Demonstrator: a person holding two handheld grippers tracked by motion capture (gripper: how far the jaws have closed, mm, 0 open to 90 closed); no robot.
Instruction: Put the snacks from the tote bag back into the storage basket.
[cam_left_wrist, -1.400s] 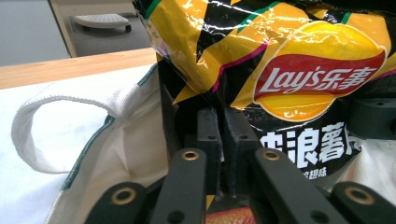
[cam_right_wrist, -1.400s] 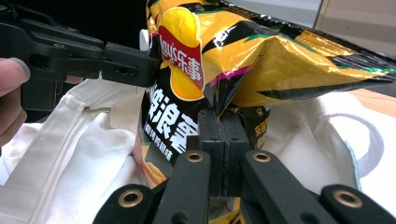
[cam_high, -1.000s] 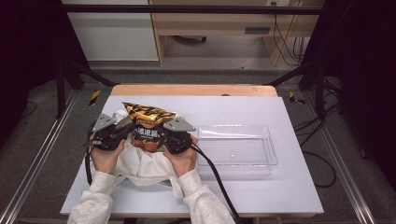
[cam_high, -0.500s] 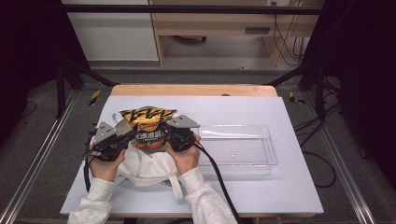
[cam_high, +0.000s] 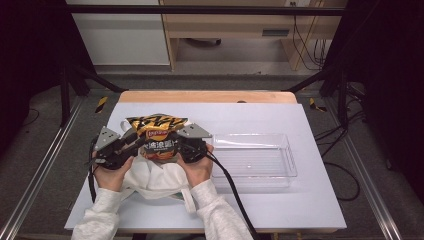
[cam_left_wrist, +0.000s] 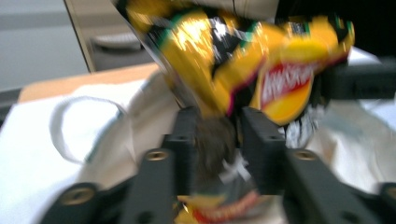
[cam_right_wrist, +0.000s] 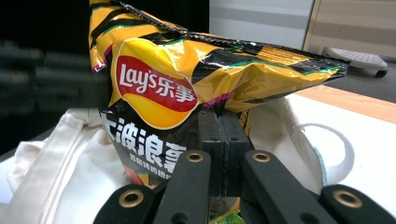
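Yellow-and-black foil crisp bag (cam_right_wrist: 187, 88): glossy, crinkled film with bright reflections along its creases. Cream cloth tote bag (cam_high: 155, 177): matt woven fabric, soft and rumpled, with a limp cloth handle loop. Clear rectangular plastic tray (cam_high: 255, 160): transparent, smooth, shiny at the rims. White bench (cam_high: 300, 200): smooth matt top, with a light wood strip along its far edge. Right tool (cam_right_wrist: 224, 135): matt black plastic jaws, brass-coloured metal eyelets. Left tool (cam_left_wrist: 217, 140): the same matt black finish. Sleeves: off-white knitted cloth.

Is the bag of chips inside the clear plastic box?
No, the bag of chips is held up over the white cloth bag, and the clear plastic box sits apart to its right.
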